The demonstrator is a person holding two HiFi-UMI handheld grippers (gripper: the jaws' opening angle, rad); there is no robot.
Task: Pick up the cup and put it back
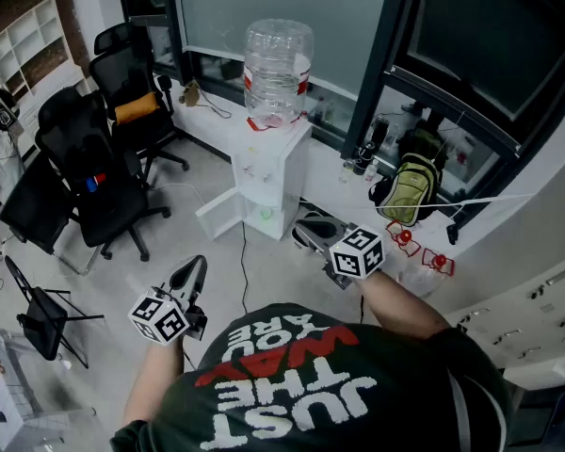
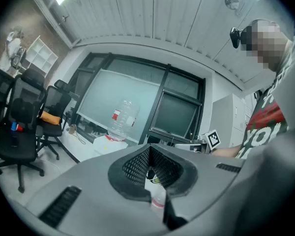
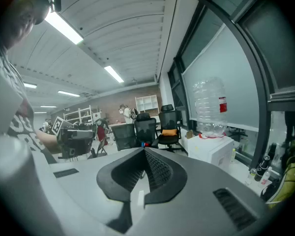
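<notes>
Apparently nothing is grasped yet: the left tool (image 2: 150, 154) and the right tool (image 3: 143, 156) both have jaws closed together on nothing, held forward at the person's sides while facing the dispenser (image 1: 264, 172). No cup shows in any view, so probably the person must first find it; pickup is not begun.
</notes>
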